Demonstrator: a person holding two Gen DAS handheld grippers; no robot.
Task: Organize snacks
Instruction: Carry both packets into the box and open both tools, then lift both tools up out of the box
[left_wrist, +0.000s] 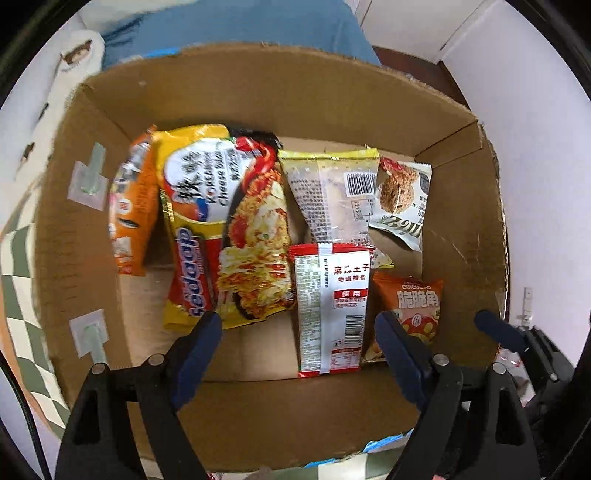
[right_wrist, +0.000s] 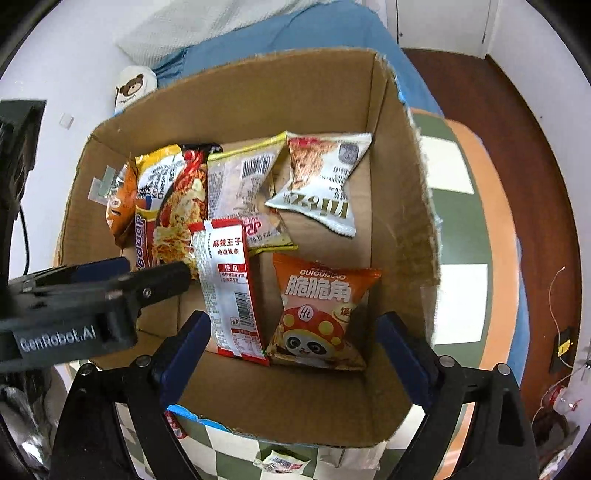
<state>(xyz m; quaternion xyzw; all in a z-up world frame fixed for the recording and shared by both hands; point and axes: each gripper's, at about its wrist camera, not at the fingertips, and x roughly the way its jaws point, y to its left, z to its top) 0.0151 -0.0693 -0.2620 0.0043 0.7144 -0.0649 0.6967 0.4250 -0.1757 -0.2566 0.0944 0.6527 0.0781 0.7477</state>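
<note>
An open cardboard box (left_wrist: 258, 92) holds several snack packs. A yellow Sedaap noodle pack (left_wrist: 229, 221) leans at the left beside an orange pack (left_wrist: 131, 206). A red and white strip pack (left_wrist: 332, 306) lies in the middle, an orange panda snack bag (right_wrist: 317, 314) at the right, a white oat bag (right_wrist: 321, 181) at the back right. My left gripper (left_wrist: 299, 332) is open and empty over the box's near side. My right gripper (right_wrist: 291, 332) is open and empty above the near wall (right_wrist: 295, 406). The left gripper also shows in the right wrist view (right_wrist: 122, 277).
The box stands on a green and white checked cloth (right_wrist: 458, 295) over a round orange table (right_wrist: 506, 236). A small snack pack (right_wrist: 282, 461) lies on the cloth outside the box's near wall. A blue cloth (right_wrist: 295, 33) and a bear-print item (right_wrist: 135, 86) lie behind the box.
</note>
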